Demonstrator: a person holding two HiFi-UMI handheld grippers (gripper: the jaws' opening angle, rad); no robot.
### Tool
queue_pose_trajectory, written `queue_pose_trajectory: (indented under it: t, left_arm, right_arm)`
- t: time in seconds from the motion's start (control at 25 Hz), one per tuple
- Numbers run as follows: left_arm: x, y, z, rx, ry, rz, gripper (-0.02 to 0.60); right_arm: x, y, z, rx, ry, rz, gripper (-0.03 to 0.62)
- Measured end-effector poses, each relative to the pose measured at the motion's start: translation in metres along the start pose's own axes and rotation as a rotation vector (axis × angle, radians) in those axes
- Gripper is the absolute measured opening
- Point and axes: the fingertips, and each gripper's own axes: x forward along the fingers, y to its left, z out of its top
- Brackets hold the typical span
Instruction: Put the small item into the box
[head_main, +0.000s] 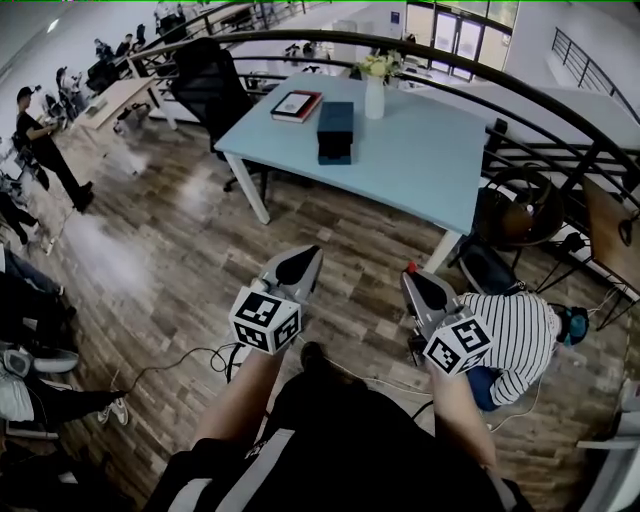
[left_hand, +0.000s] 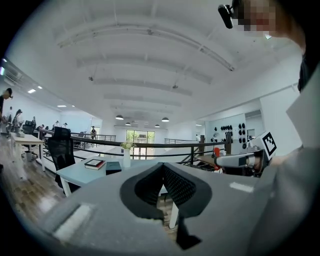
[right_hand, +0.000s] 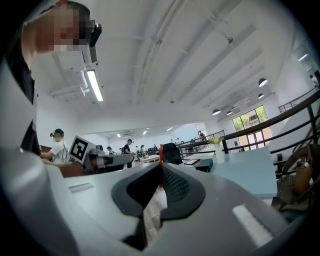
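The dark blue box (head_main: 335, 131) lies on a light blue table (head_main: 420, 160), far ahead of both grippers; it also shows as the box (left_hand: 113, 166) and the box (right_hand: 204, 164). My right gripper (head_main: 411, 274) is shut on a small red item (head_main: 409, 267), seen as a thin red item (right_hand: 160, 170) pinched between the jaws of the right gripper (right_hand: 160, 176). My left gripper (head_main: 303, 257) is shut with nothing in it, and the left gripper (left_hand: 162, 169) shows its pads pressed together. Both are held over the wooden floor, well short of the table.
A red-covered book (head_main: 296, 105) and a white vase (head_main: 374, 97) with flowers stand on the table by the box. A black office chair (head_main: 207, 84) stands at its left. A person in a striped shirt (head_main: 521, 337) crouches right of my right gripper. A curved black railing (head_main: 560, 125) runs behind.
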Motion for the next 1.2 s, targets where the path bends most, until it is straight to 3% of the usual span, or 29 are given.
queue_pose_trajectory:
  t: [0.32, 0.68, 1.2]
  left_arm:
    - [0.022, 0.031, -0.010, -0.045, 0.007, -0.017, 0.008]
    - [0.081, 0.130, -0.029, -0.127, 0.020, 0.010, 0.006]
    - [0.152, 0.258, -0.023, -0.136, 0.042, -0.026, 0.008]
  right_arm:
    - [0.042, -0.016, -0.010, 0.006, 0.061, 0.013, 0.011]
    - [0.142, -0.072, -0.019, 0.016, 0.125, -0.003, 0.011]
    - [0.289, -0.114, -0.024, 0.040, 0.179, -0.023, 0.011]
